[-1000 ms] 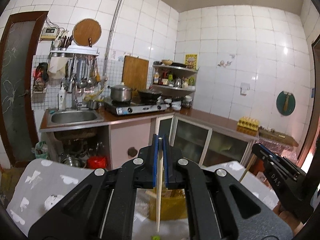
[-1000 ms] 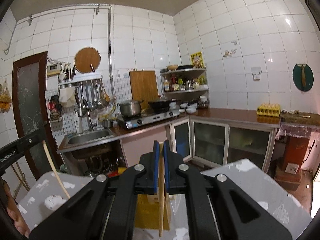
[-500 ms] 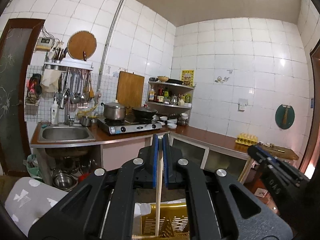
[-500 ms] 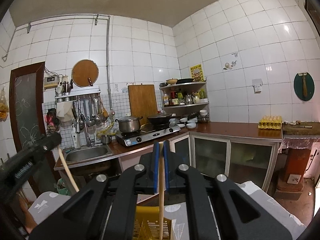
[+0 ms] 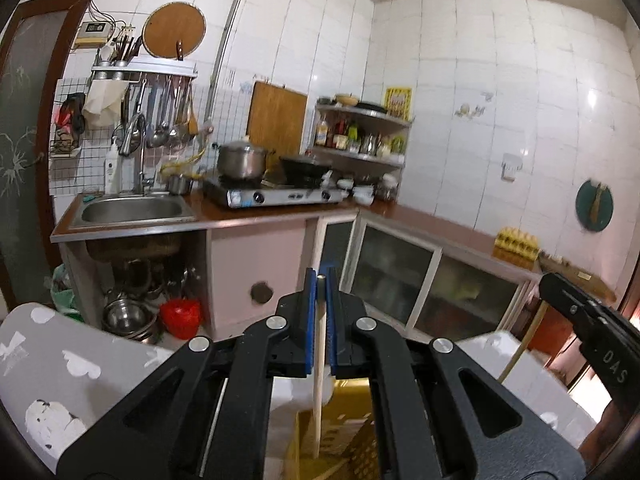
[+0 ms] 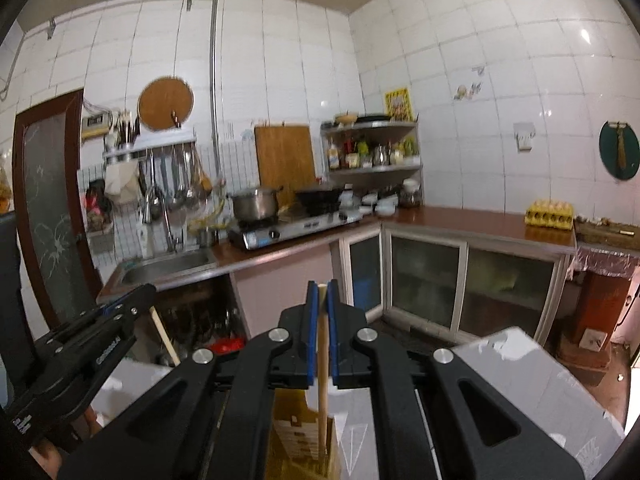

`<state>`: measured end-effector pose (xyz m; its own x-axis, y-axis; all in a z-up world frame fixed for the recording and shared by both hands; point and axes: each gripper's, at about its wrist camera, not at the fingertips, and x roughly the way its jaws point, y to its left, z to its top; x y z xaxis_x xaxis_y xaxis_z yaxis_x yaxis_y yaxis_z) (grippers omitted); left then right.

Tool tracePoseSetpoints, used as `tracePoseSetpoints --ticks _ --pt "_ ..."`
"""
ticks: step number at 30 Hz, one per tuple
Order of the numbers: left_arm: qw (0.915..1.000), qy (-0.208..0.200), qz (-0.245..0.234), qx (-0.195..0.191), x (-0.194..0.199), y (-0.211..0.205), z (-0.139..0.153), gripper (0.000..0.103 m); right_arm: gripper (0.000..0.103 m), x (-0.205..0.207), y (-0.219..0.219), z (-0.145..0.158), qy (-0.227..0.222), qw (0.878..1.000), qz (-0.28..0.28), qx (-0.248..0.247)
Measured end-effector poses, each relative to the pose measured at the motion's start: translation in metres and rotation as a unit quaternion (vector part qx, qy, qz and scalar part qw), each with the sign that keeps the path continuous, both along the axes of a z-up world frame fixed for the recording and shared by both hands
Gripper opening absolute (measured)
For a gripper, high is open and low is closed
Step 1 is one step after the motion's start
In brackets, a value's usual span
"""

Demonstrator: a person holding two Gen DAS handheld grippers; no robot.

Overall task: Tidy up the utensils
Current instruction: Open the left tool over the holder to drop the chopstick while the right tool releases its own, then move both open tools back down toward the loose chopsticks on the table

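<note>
Both grippers are clamped tight, each on one upright wooden chopstick. The left gripper (image 5: 321, 304) holds its chopstick (image 5: 318, 384) over the yellow slotted basket (image 5: 344, 436); the right gripper (image 6: 322, 312) hangs its chopstick (image 6: 323, 380) just above that basket too.
</note>
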<state>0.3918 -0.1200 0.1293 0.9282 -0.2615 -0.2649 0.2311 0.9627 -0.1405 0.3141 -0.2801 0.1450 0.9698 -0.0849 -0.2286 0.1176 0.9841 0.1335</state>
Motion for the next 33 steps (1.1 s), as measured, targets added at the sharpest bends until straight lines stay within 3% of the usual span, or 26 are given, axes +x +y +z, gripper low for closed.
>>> tracePoseSetpoints --ticks 6,9,10,11,13,15,17,18,23,28,33 --pt "0.9986 0.048 -0.014 0.016 -0.003 0.011 -0.013 0.004 0.006 -0.002 -0.007 -0.023 0.052 0.998 0.021 0.010" --pt "0.9980 0.060 -0.016 0.017 -0.014 0.022 -0.007 0.010 0.007 -0.009 -0.012 -0.022 0.069 0.998 0.008 -0.003" --pt "0.9981 0.059 -0.012 0.016 -0.019 0.027 -0.003 0.020 0.013 -0.014 -0.014 -0.020 0.072 0.997 0.001 -0.004" --pt "0.9983 0.055 -0.009 0.014 -0.026 0.031 0.002 0.033 0.033 -0.020 -0.017 -0.018 0.071 0.997 -0.003 -0.003" --pt "0.9992 0.040 0.002 0.009 -0.043 0.045 0.016 0.056 0.060 -0.035 -0.021 -0.011 0.059 0.998 -0.010 -0.002" --pt "0.9997 0.020 0.008 0.011 -0.060 0.054 0.027 0.070 0.060 -0.049 -0.023 -0.005 0.054 0.998 -0.017 -0.006" --pt "0.9995 -0.005 0.025 0.020 -0.082 0.064 0.039 0.095 0.063 -0.061 -0.025 0.000 0.052 0.998 -0.022 -0.003" --pt "0.9992 -0.011 0.032 0.023 -0.089 0.067 0.042 0.099 0.065 -0.069 -0.026 0.002 0.049 0.998 -0.026 -0.002" --pt "0.9976 -0.022 0.054 0.038 -0.124 0.091 0.047 0.098 0.073 -0.094 -0.011 -0.005 0.056 0.998 -0.027 -0.023" --pt "0.9972 0.029 0.045 0.052 -0.127 0.104 0.023 0.098 0.073 -0.099 0.012 -0.037 0.090 0.994 -0.019 -0.050" --pt "0.9933 0.083 0.048 0.064 -0.125 0.112 -0.023 0.098 0.073 -0.095 0.021 -0.081 0.140 0.990 -0.009 -0.036"
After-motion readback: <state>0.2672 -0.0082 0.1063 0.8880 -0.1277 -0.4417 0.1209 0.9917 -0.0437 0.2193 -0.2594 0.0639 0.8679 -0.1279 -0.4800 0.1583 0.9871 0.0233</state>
